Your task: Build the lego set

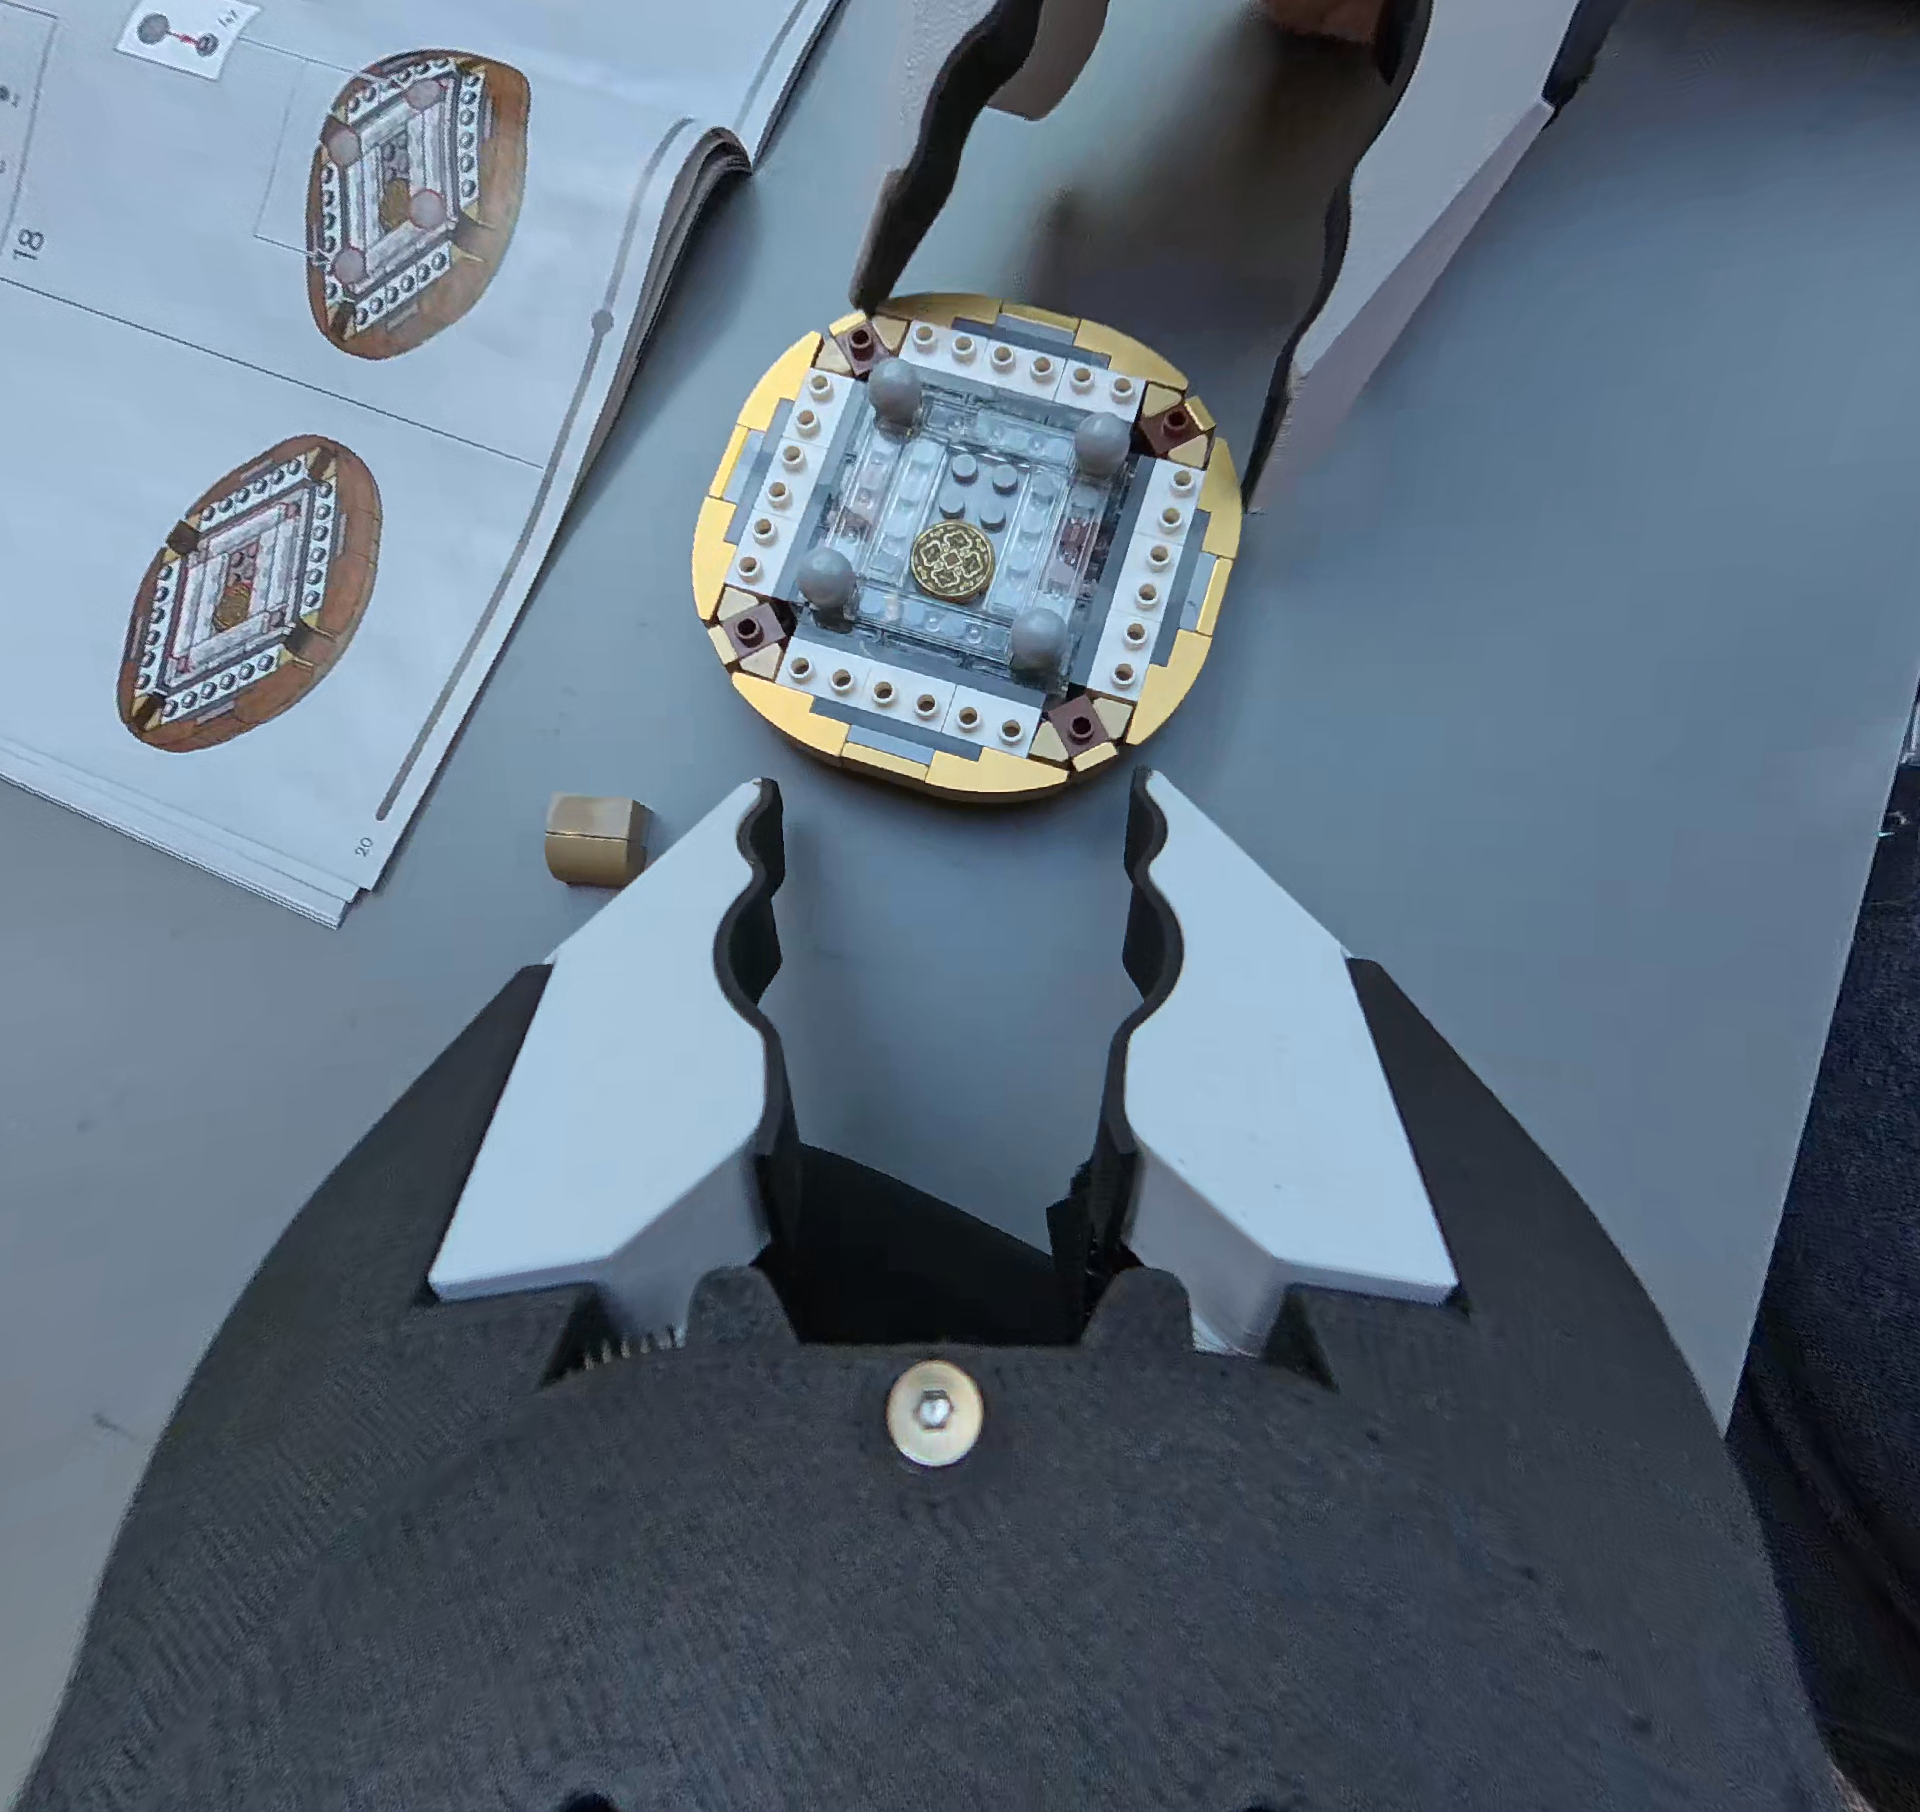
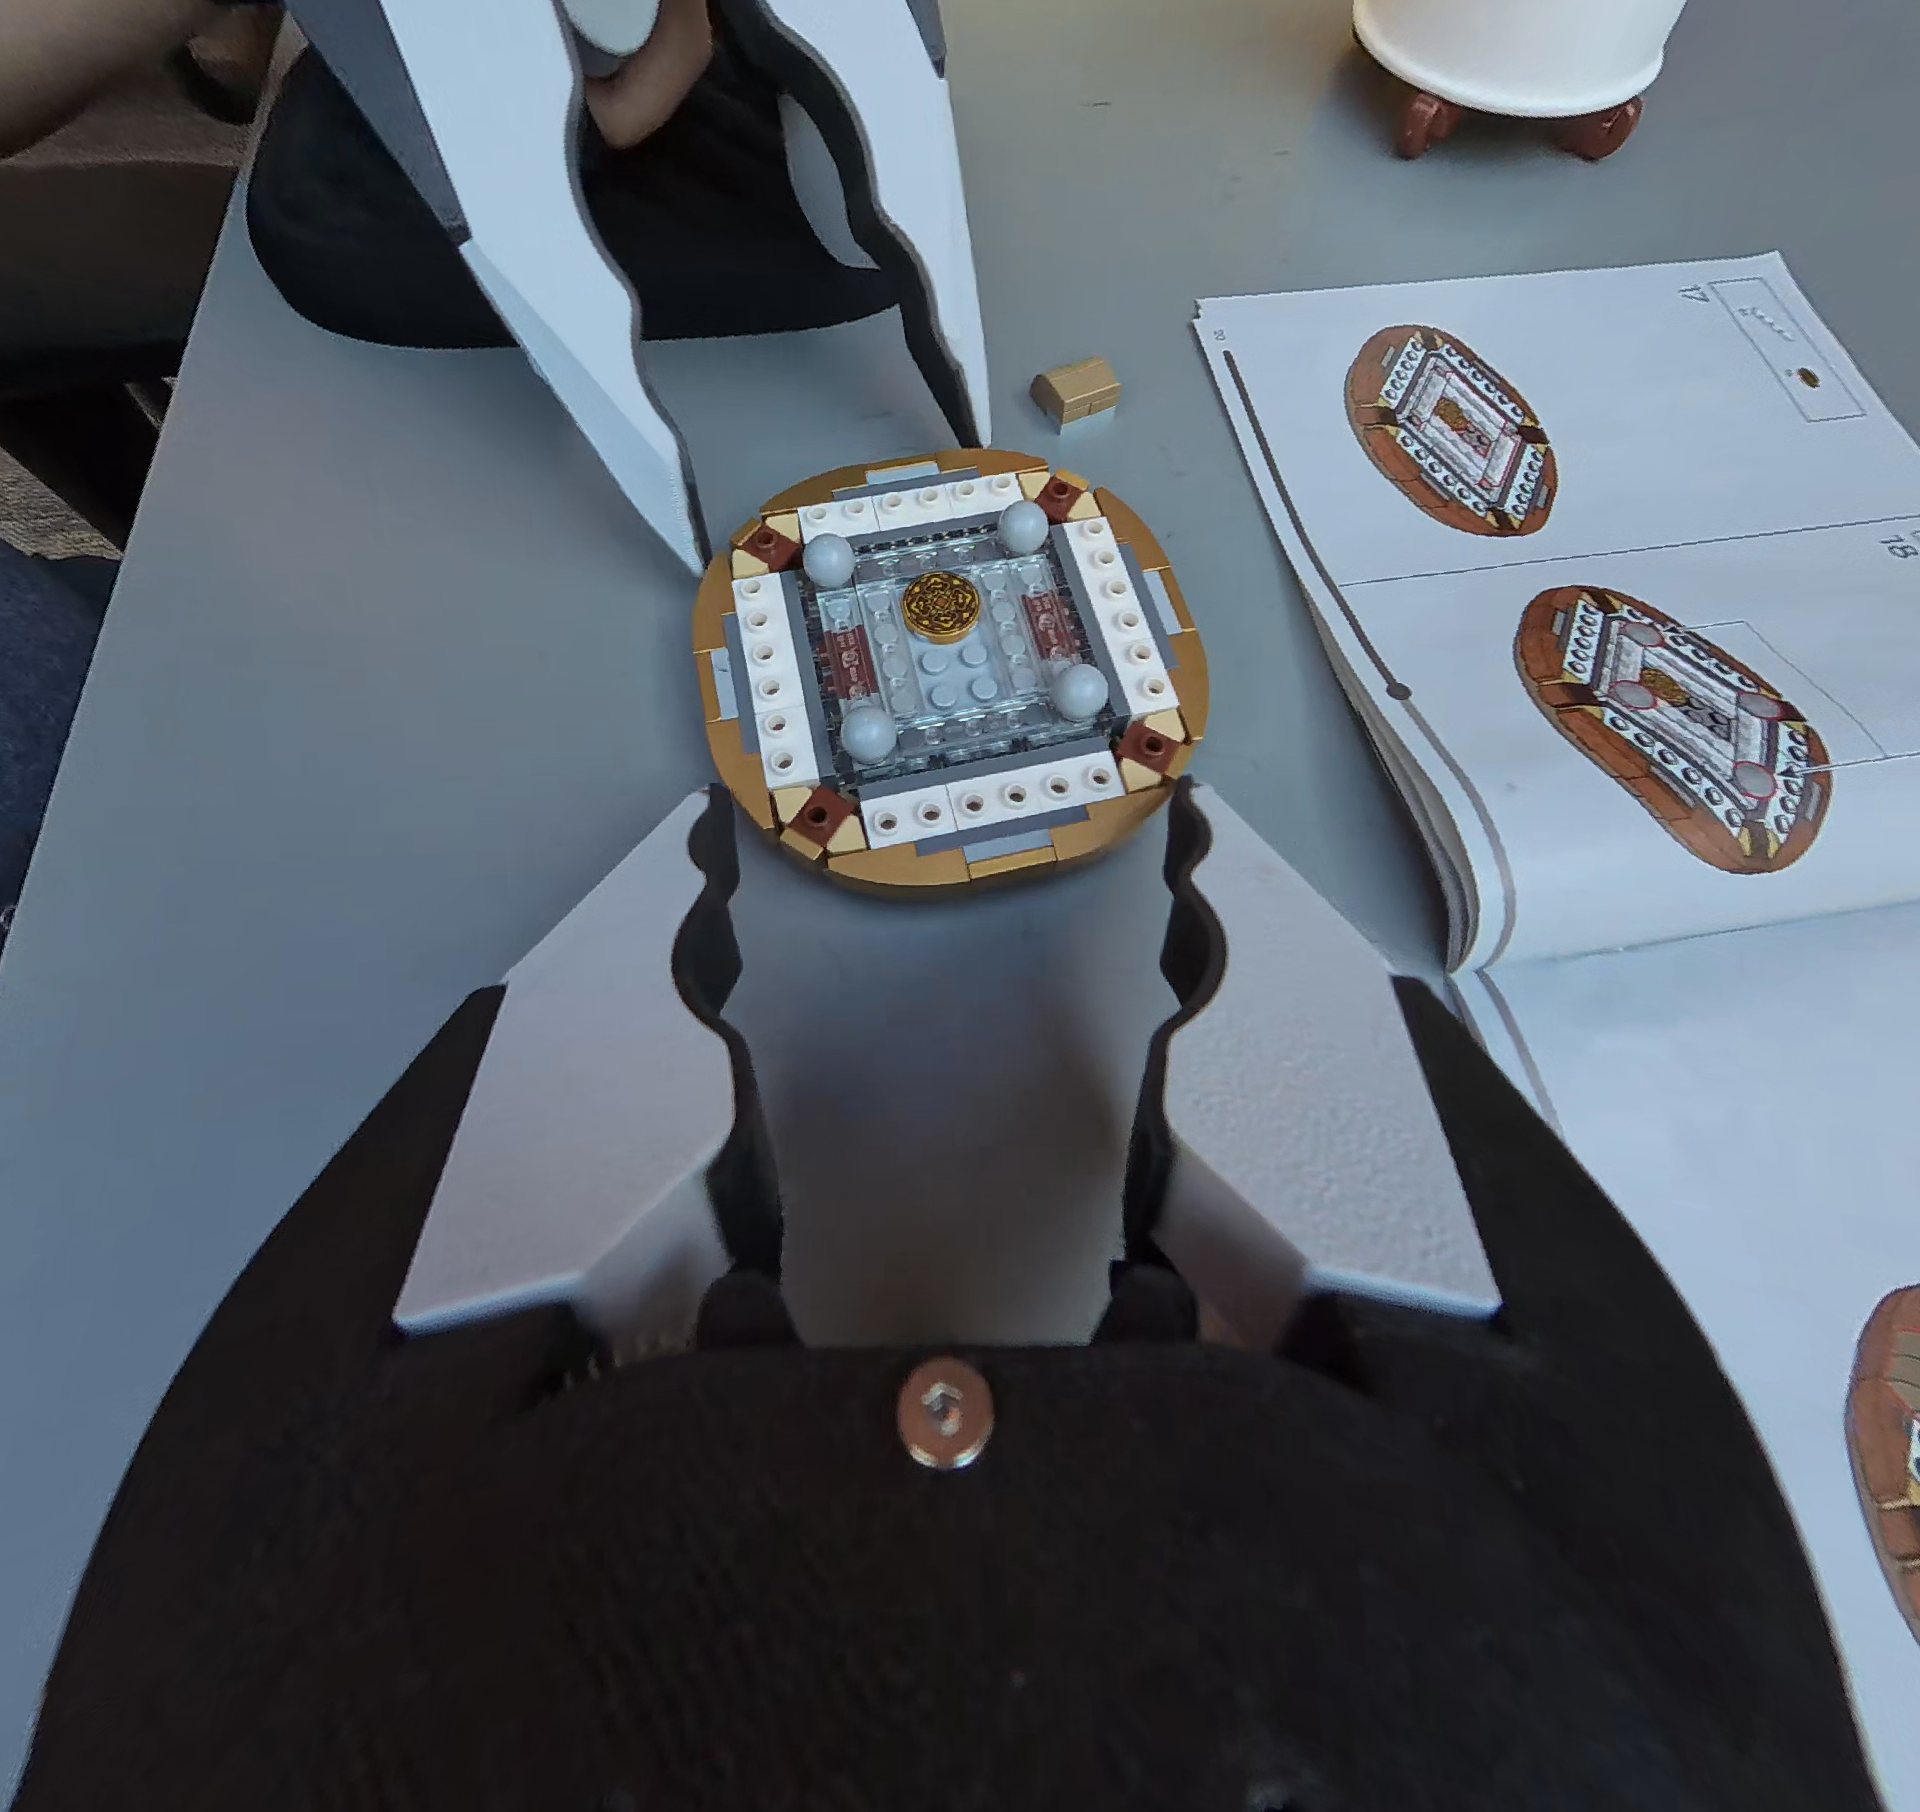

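Gold-rimmed round lego base lies flat on the grey table, between both tools. Left tool and right tool each stand apart, empty. A loose tan brick and the open instruction booklet lie beside it.

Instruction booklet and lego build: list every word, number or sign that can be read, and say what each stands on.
Instruction booklet: printed numbers beside the step diagrams and at the page corner, plus a small parts box with tiny marks; I do not quote writing.
Round gold tile on the lego build: an ornamental pattern, no letters.
Loose tan brick and white cup: no writing visible.
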